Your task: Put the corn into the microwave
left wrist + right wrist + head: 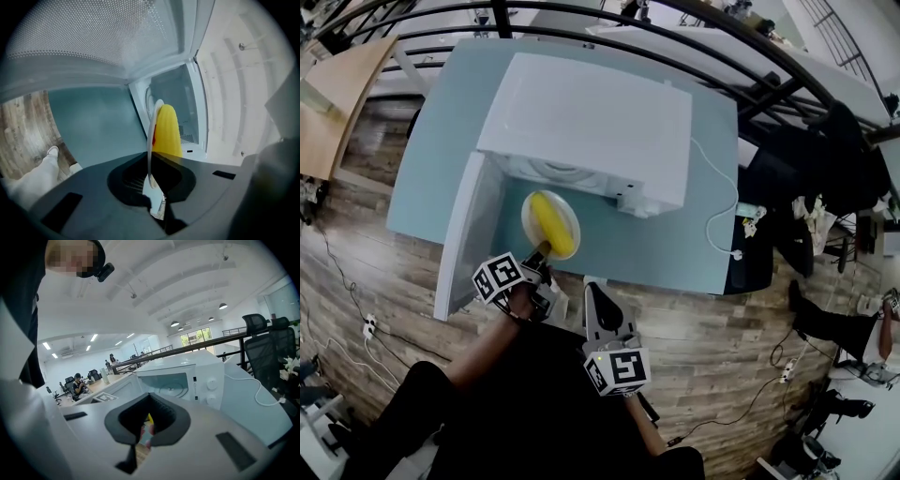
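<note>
- Right tool (592, 289), nearest the head camera, hangs over the wooden floor (722, 337) just short of the bench edge. Its jaws are drawn together and hold nothing.
- Light blue-green bench (694, 244) carries the microwave.
- White microwave (591, 122) sits on the bench with its cavity open toward the person.
- Microwave door (469, 234) is swung wide open to the left in the head view.
- White plate (528, 211) sits just in front of the open cavity. No view shows whether it rests on the bench.
- Left tool (542, 251) has its jaws closed on the plate's near rim, which the left gripper view shows edge-on between them.
- Yellow corn (553, 225) lies on the plate, outside the microwave.
</note>
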Tool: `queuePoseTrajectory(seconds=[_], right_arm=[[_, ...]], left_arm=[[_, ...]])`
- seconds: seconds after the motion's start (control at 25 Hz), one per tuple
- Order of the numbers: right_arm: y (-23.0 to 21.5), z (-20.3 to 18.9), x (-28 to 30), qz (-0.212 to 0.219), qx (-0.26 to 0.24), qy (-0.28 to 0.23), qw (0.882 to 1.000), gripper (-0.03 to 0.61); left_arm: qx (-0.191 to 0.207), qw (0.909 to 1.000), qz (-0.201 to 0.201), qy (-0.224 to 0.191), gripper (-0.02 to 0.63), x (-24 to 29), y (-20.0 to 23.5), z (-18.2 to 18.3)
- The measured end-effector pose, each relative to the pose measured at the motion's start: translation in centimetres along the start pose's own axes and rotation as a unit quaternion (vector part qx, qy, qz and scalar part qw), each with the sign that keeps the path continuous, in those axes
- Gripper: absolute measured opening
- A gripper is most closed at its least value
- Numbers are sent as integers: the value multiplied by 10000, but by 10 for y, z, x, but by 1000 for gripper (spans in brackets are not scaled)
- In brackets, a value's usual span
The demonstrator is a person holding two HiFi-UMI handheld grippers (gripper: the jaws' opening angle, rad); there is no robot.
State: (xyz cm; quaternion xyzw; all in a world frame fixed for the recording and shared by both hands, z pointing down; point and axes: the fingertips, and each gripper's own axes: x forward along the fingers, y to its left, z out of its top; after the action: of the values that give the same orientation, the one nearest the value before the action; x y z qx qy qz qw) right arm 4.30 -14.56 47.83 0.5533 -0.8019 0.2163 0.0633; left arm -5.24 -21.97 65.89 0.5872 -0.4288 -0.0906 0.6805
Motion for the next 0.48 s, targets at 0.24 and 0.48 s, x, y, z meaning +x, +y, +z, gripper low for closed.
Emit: queuePoseTrajectory(seconds=[0.24, 0.48], right_arm=[[-13, 9, 11, 180, -103, 60, 9998, 9], [-25, 22, 26, 409, -303, 216, 9985, 9]], left_arm=[[-167, 9995, 136, -211, 15, 11, 4, 9], [-346, 9984, 156, -428, 15, 25, 1, 16]])
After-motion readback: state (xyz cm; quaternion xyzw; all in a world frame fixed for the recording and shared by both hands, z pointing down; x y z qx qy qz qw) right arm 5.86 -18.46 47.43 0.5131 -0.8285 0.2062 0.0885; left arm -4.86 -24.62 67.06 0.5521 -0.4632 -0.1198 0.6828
